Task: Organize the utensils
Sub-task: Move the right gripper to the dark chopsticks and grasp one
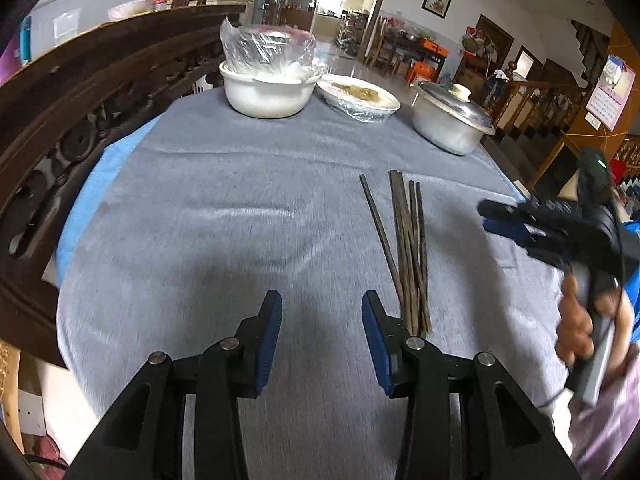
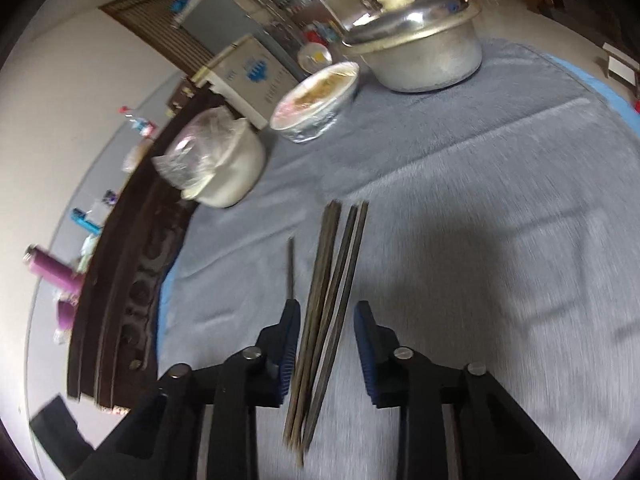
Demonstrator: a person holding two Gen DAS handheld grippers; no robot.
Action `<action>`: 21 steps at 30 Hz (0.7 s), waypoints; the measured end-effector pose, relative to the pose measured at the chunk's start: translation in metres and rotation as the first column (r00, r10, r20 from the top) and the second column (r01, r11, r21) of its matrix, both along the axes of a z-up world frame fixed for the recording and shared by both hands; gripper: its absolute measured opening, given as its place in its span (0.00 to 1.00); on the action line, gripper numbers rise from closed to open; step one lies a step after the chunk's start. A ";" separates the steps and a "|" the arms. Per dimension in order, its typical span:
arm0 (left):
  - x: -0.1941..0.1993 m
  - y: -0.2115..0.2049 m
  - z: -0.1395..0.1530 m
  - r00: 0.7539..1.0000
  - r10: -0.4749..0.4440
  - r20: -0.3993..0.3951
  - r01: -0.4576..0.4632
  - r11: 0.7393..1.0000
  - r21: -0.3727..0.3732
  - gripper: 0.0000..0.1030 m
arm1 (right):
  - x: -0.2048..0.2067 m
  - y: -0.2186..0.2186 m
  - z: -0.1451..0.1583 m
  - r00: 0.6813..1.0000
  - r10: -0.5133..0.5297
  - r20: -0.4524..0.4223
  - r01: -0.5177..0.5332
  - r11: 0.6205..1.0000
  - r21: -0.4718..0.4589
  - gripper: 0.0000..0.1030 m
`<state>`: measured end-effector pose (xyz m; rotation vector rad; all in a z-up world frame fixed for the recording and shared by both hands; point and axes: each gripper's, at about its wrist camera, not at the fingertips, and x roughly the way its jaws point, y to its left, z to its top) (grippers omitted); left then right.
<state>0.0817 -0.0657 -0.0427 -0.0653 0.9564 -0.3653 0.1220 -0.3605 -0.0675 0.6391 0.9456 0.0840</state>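
Right fingers spread, straddling the near ends of the chopsticks, not yet pinching. Lower to the grey surface, gather every stick including the stray one, then squeeze. Left fingers spread, empty, just beside the bundle.

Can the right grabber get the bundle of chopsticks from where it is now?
Probably yes. The right gripper is open with the chopsticks lying between its fingers on the grey cloth, and nothing blocks them.
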 end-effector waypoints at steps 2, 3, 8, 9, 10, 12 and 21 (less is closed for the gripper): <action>0.011 -0.001 -0.002 1.000 -0.011 -0.010 0.011 1.000 -0.005 0.41 | 0.024 -0.002 -0.006 0.999 -0.009 -0.032 0.009 1.000 -0.010 0.24; 0.015 -0.002 -0.003 1.000 -0.015 -0.015 0.015 1.000 -0.006 0.41 | 0.036 -0.002 -0.011 0.998 -0.011 -0.054 0.010 1.000 -0.017 0.24; 0.039 -0.005 -0.008 0.999 -0.027 -0.036 0.027 1.000 0.001 0.41 | 0.081 0.000 -0.034 0.989 -0.029 -0.147 0.018 0.997 -0.071 0.17; 0.044 -0.005 -0.010 0.999 -0.029 -0.041 0.030 1.000 0.004 0.41 | 0.086 0.001 -0.038 0.986 -0.034 -0.164 0.021 0.996 -0.085 0.16; 0.048 -0.006 -0.010 0.999 -0.031 -0.044 0.031 0.999 0.007 0.41 | 0.092 0.002 -0.042 0.984 -0.038 -0.176 0.021 0.995 -0.101 0.16; 0.057 -0.009 -0.013 0.998 -0.037 -0.050 0.038 0.999 0.017 0.41 | 0.099 0.003 -0.048 0.980 -0.048 -0.193 0.022 0.990 -0.138 0.16; 0.093 -0.026 -0.019 0.996 -0.055 -0.068 0.057 0.998 0.032 0.41 | 0.116 0.025 -0.046 0.976 -0.037 -0.214 -0.034 0.948 -0.317 0.12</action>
